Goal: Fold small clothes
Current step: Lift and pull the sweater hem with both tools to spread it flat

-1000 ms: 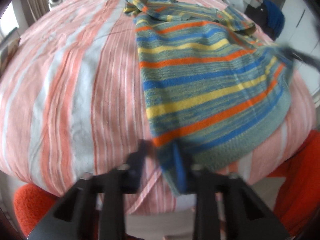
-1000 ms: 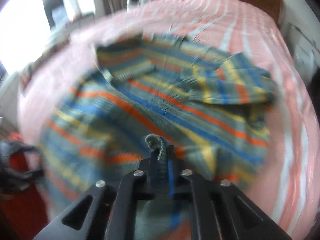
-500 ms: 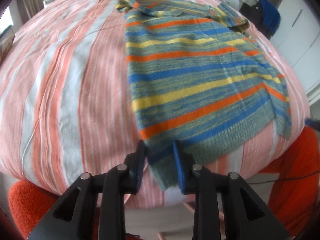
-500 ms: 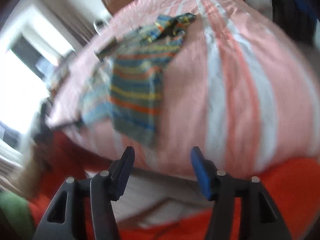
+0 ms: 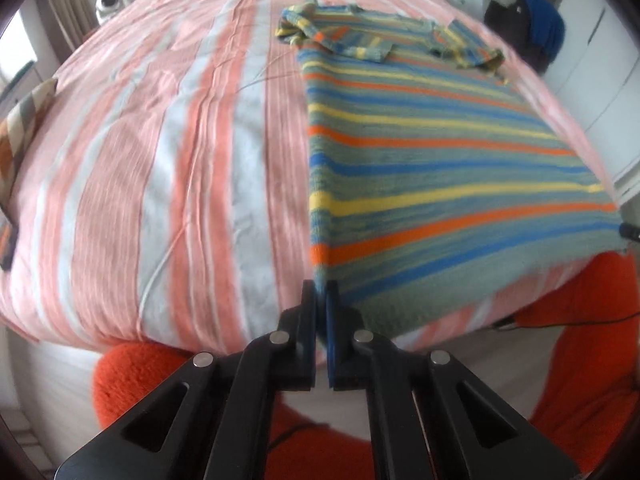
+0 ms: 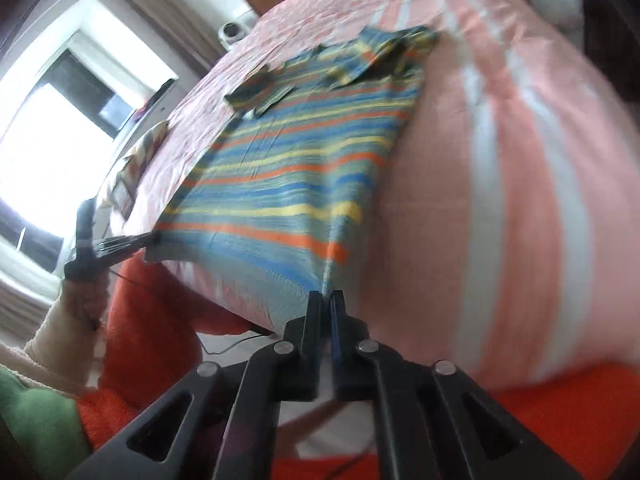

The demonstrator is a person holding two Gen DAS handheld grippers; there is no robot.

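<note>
A small striped sweater [image 5: 440, 168] in blue, yellow, orange and grey-green lies spread flat on the bed, sleeves folded in at the far end. My left gripper [image 5: 322, 292] is shut on its near left hem corner. My right gripper [image 6: 327, 296] is shut on the near right hem corner of the sweater [image 6: 296, 184]. The hem is stretched taut between them at the bed's front edge. The left gripper also shows in the right wrist view [image 6: 154, 237], and the right gripper's tip shows in the left wrist view [image 5: 629, 231].
The bed [image 5: 160, 152] has a pink, orange and white striped sheet. A patterned cushion [image 5: 20, 132] lies at its left edge. An orange-red cover [image 5: 580, 340] hangs below the bed front. A dark bag with blue cloth [image 5: 536, 28] stands far right.
Both grippers went from open to shut on the sweater's hem corners. The right gripper swung back to the sweater. The hem is now pulled taut.
</note>
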